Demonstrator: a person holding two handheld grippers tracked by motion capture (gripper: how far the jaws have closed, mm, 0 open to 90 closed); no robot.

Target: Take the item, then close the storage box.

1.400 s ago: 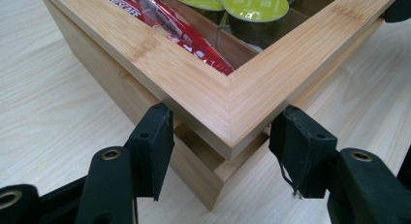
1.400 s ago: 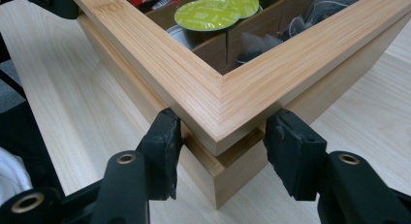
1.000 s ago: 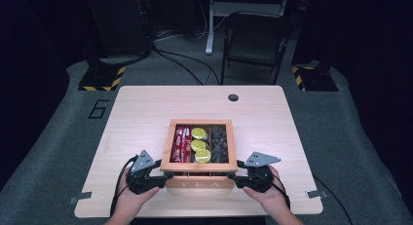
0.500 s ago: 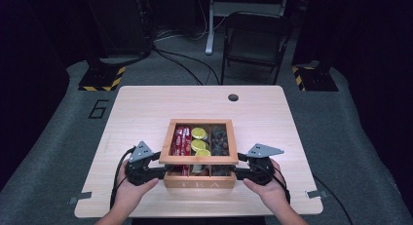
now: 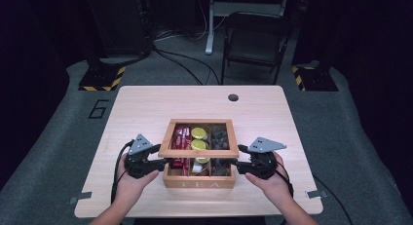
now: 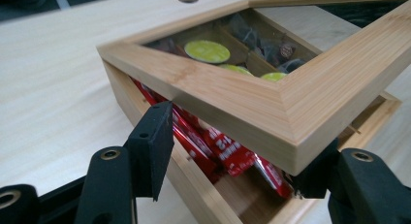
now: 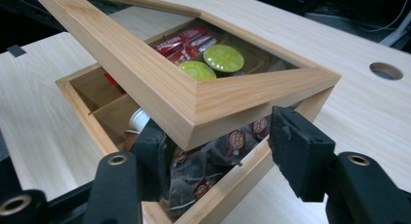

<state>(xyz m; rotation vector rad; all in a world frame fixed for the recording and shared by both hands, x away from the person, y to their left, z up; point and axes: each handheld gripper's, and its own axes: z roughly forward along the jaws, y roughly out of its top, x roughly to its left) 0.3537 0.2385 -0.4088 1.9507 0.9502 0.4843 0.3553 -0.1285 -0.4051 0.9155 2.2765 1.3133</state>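
Here the pale bamboo tea box [image 5: 198, 178] with "TEA" on its front wall sits near the person's edge of the light wooden table [image 5: 146, 108], and its glass-paned bamboo-framed lid [image 5: 200, 137] is tilted up off the front, raised at the near edge and lower toward the far side. The left gripper [image 5: 161, 161] stands at the lid's near left corner and the right gripper [image 5: 234, 162] at its near right corner, each held in a hand [image 5: 130, 182].

In the left gripper view the lid's corner [image 6: 291, 132] lies between the two black jaws. One jaw stands beside the box's side wall, clear of the frame, while the other is tucked under the corner, touching its underside. The jaws are parted fairly wide; they do not pinch the frame from both sides.

In the right gripper view the lid's other near corner [image 7: 203, 112] sits between the jaws of that gripper, which have just been opening. One jaw reaches under the frame; the other stands apart from the wood with a clear gap.

Inside the box lie red foil packets [image 6: 228, 151] in one compartment, round lime-green-lidded capsules [image 7: 223, 58] in the middle, and dark wrapped tea bags [image 7: 213, 161] in the third.
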